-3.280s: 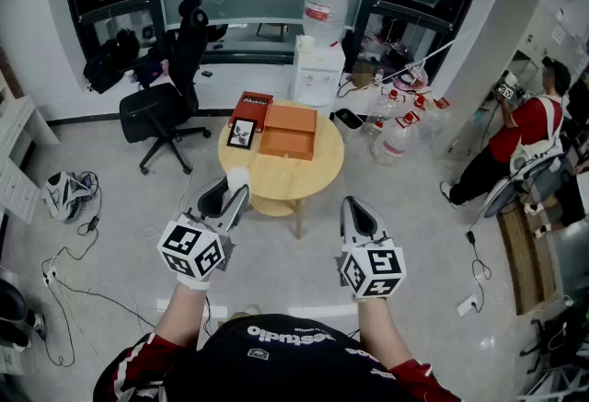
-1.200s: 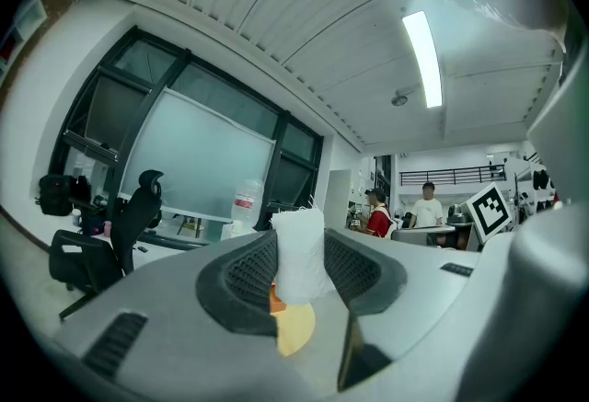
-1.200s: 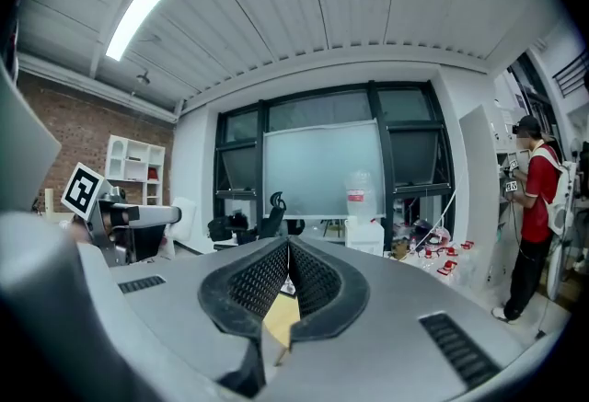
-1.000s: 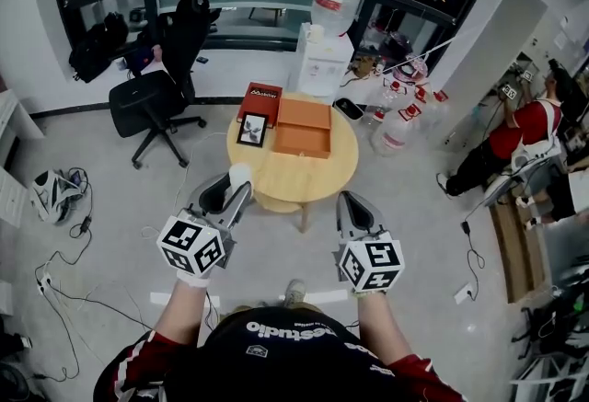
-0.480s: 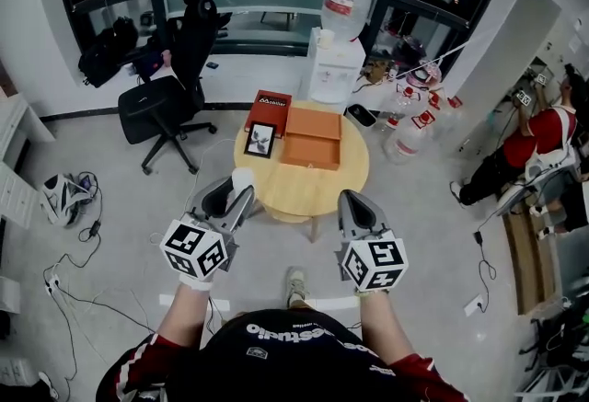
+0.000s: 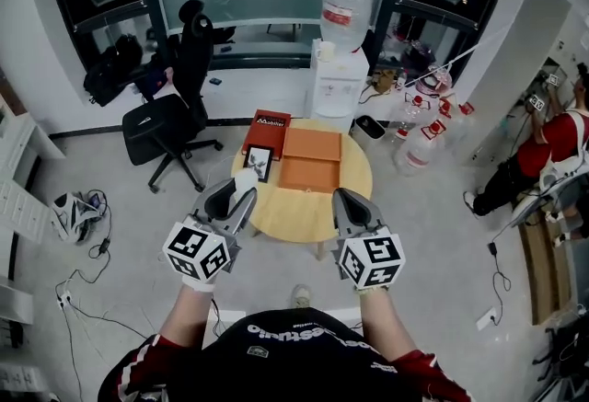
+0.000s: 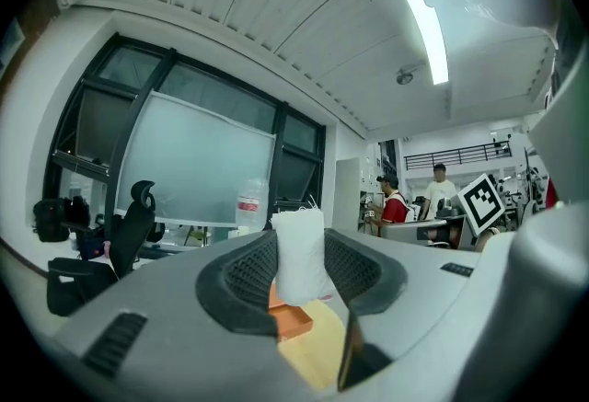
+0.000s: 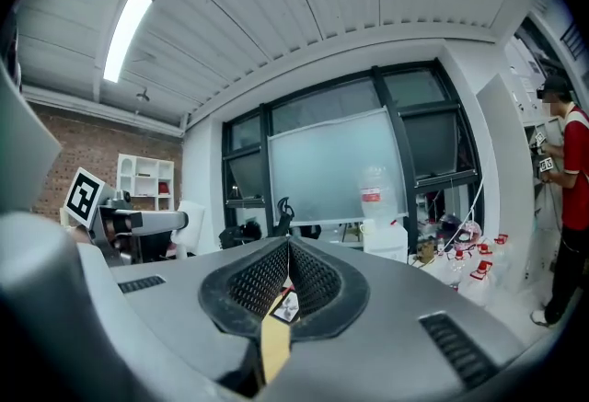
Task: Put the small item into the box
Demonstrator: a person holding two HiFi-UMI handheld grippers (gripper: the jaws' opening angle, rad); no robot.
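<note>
My left gripper (image 6: 232,196) is shut on a small white item (image 6: 245,179), which stands up between its pads (image 7: 299,253). It hovers over the near left rim of a round wooden table (image 6: 304,207). On the table's far side lies an open orange box (image 6: 310,161), whose corner shows just beyond the item (image 7: 293,322). My right gripper (image 6: 350,200) is shut and holds nothing, its jaw tips touching (image 8: 287,248). It hangs over the table's near right edge.
A red lid or book (image 6: 267,129) and a small framed picture (image 6: 258,161) lie left of the box. A black office chair (image 6: 170,120) stands at the left, a water dispenser (image 6: 339,69) behind the table. Water jugs (image 6: 423,138) and cables (image 6: 83,235) are on the floor.
The table has drawn nearer, so both grippers now reach its near edge. Neither grip has changed, and the white item stays in the left jaws.
</note>
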